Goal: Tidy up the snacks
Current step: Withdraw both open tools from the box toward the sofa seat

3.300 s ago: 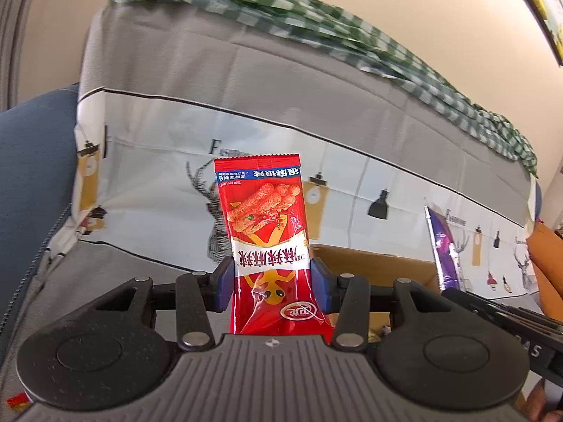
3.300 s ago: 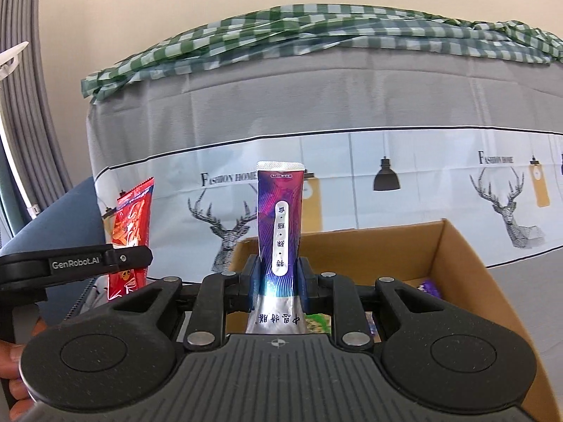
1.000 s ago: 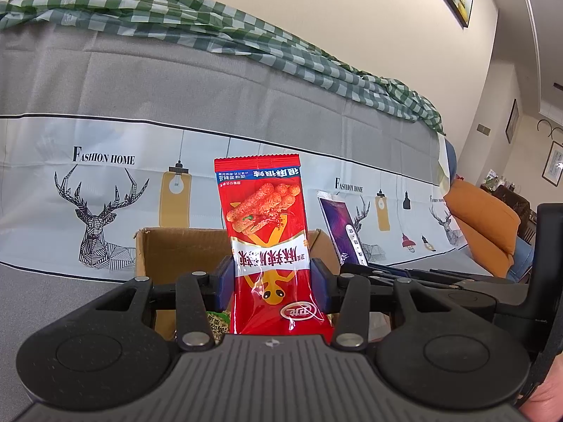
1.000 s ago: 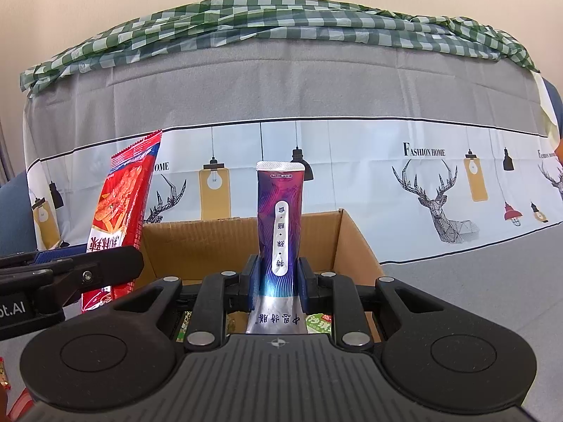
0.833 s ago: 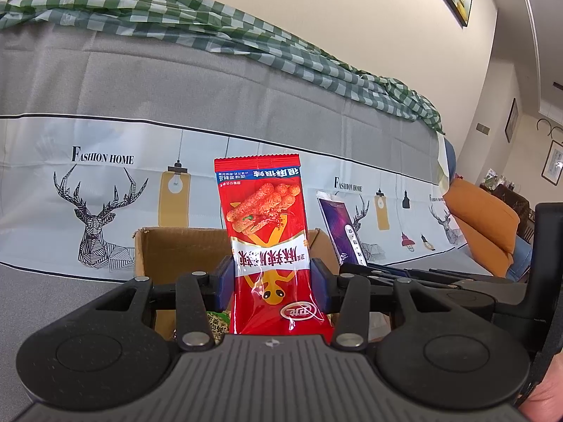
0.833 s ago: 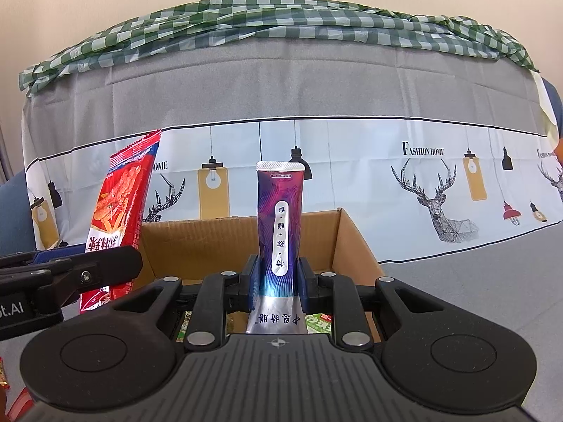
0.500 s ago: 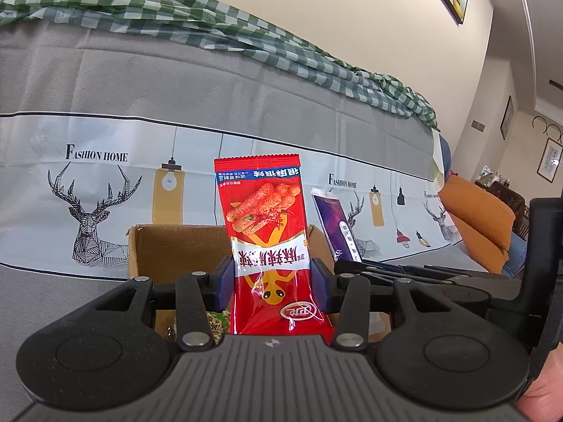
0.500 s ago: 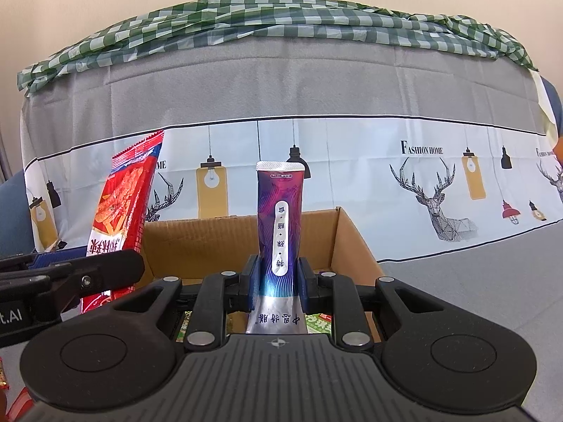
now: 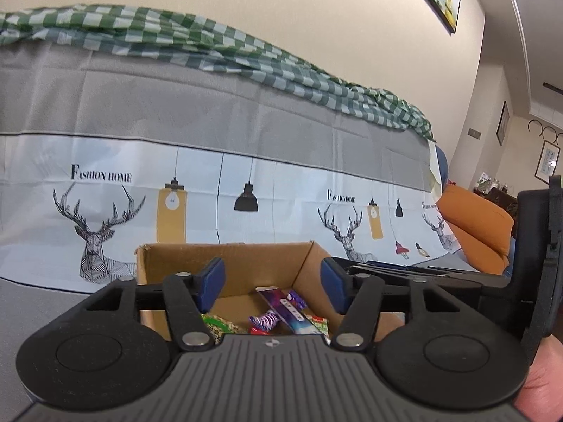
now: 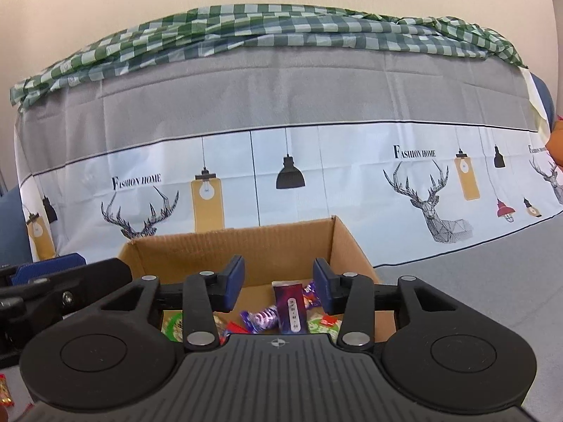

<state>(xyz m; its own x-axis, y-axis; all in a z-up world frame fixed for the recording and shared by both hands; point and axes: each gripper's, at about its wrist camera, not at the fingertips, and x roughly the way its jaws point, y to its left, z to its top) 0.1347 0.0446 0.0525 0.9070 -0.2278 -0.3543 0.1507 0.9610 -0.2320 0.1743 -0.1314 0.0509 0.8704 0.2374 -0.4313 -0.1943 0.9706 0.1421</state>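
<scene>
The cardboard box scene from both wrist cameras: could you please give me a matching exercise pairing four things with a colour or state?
Things:
1. cardboard box
2. purple packet
3. left gripper
4. checked cloth

States:
A. green and white, draped along the sofa top
B. jaws open, holding nothing
C. lying inside the box among other snacks
D. brown, open at the top

Pairs: 1-D, 2-C, 3-B, 4-A

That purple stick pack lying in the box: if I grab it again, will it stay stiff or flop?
Purple stick pack looks like thin foil film, so probably light and bendy. Its glossy surface may slip. It lies loosely on other wrappers in the cardboard box, so a push would likely slide it.
</scene>
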